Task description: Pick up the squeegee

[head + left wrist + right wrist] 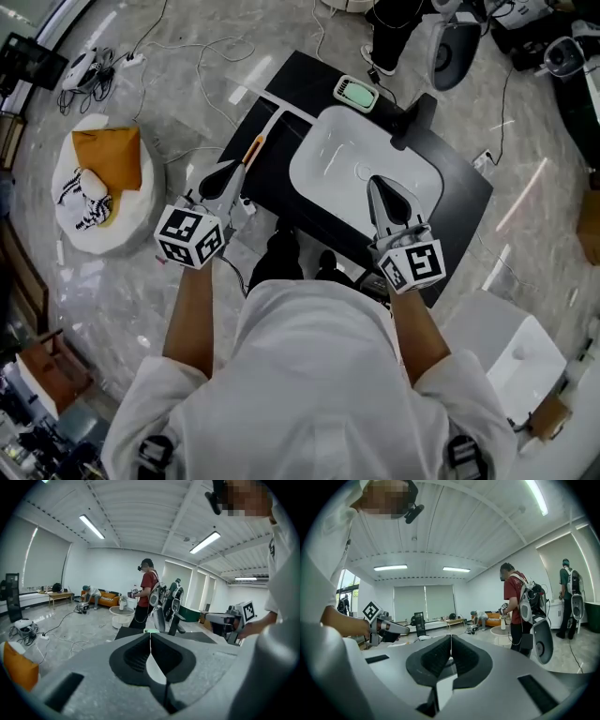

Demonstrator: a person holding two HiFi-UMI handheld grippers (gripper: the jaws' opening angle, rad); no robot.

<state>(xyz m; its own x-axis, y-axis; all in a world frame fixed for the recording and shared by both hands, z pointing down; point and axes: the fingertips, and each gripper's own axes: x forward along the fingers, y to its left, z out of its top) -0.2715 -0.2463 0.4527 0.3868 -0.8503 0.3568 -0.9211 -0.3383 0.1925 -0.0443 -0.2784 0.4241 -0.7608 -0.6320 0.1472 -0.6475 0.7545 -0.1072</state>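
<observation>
As the person stood at the black table (461,192), the left gripper (225,171) had its jaws clenched together with nothing between them, and the right gripper (377,186) was likewise closed and empty. The squeegee (253,148) lay flat on the table just ahead of the left gripper's tips and slightly to their right, apart from them, orange handle nearest, white blade farther off. The right gripper's tips were above the white sink basin (323,164), well right of the squeegee.

Glossy white basin (328,159) in matt black counter (455,202)
</observation>
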